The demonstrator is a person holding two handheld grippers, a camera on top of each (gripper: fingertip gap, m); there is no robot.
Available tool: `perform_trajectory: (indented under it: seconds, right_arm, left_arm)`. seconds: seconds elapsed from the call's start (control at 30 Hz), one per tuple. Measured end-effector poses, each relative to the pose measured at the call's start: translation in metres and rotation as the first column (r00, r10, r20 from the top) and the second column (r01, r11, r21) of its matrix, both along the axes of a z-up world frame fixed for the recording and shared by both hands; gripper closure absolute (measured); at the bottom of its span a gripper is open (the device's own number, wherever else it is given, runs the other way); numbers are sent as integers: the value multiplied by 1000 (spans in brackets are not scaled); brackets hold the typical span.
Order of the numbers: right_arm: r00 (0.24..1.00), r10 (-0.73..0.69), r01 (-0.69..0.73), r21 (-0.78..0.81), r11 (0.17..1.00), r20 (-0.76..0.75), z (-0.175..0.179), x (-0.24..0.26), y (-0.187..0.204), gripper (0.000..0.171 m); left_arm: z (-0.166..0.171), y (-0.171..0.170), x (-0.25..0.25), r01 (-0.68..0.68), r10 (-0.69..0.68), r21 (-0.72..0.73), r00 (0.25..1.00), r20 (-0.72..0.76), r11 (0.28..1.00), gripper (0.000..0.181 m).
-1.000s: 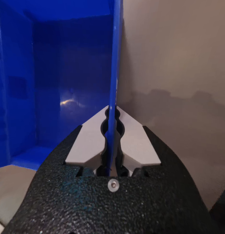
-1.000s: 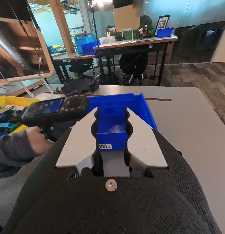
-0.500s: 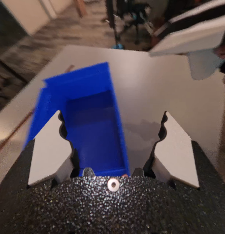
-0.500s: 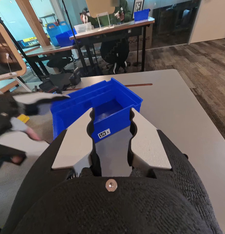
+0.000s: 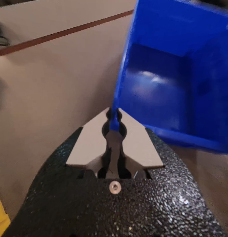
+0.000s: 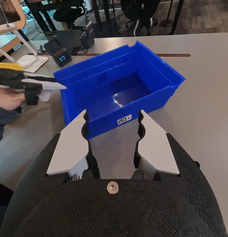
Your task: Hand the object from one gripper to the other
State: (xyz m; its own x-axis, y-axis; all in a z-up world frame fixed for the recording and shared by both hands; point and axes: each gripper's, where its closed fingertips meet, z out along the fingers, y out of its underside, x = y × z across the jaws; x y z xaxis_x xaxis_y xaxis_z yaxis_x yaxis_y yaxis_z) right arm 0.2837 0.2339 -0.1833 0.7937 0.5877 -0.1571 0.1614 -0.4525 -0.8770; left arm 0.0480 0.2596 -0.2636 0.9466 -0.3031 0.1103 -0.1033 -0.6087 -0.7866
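Note:
The object is an empty blue plastic bin [image 6: 167, 98] with a white label on its front wall, standing on the grey table [image 6: 195, 134]. My left gripper [image 5: 113, 111] is shut on the bin's [image 5: 162, 29] thin side wall near a corner. In the right wrist view it [image 6: 59, 83] comes in from the left, with one finger on each side of the bin's left wall. My right gripper [image 6: 113, 111] is open and empty. It hovers just before the bin's front wall, fingertips level with the rim, touching nothing.
A yellow bin [image 6: 10, 66] sits at the left behind the left gripper. A black device with a small lit screen [image 6: 60, 59] and a white lamp base [image 6: 33, 62] stand at the table's back left. A brown strip [image 5: 59, 33] crosses the tabletop. Desks and chairs stand beyond the far edge. Left tips to right tips: about 25 cm.
The left gripper let go of the bin's wall, opened above the bin, then shut on another wall by a corner. The right gripper opened wider and tipped down toward the bin.

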Motion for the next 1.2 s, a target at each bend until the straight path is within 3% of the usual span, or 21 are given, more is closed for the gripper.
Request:
perform_trajectory:
  seconds: [0.23,0.4,0.5,0.53,0.57,0.63,0.77,0.9,1.03,1.13,1.2]
  right_arm:
    - [973,-130,140,-41,989,189,-25,27,11,104]
    - [877,-278,302,-1,953,391,-44,70,26,119]
    - [821,-375,383,73,921,431,-42,97,34,136]
    - [812,-401,403,89,911,425,-40,104,36,138]
    - [804,-428,423,108,900,414,-36,109,37,137]
    - [799,-477,447,169,879,366,-17,115,35,136]
    - [851,-479,394,344,852,213,38,92,26,137]
    - [914,-379,278,460,843,142,70,45,16,142]
    - [951,-264,155,494,856,159,75,-1,12,144]
    - [962,-194,76,494,866,192,70,-28,10,145]
    - [964,-155,31,489,872,215,66,-42,8,145]
  left_arm:
    - [-1,-42,83,212,-212,16,977,-24,977,175]
    - [0,-52,134,348,-346,68,938,-30,935,169]
    - [0,-60,155,419,-419,86,908,-10,904,167]
    - [2,-63,156,426,-427,95,904,-11,900,160]
    - [9,-66,153,417,-418,128,908,-21,900,138]
    - [26,-74,132,375,-365,214,927,-85,902,129]
    - [55,-96,33,206,-72,363,934,-349,909,118]
    - [33,-128,-64,13,92,236,897,-431,972,115]
    - [12,-156,-125,-137,187,143,873,-449,980,108]
    - [13,-174,-146,-175,214,124,849,-483,977,134]
    - [9,-188,-152,-184,205,92,839,-504,979,137]
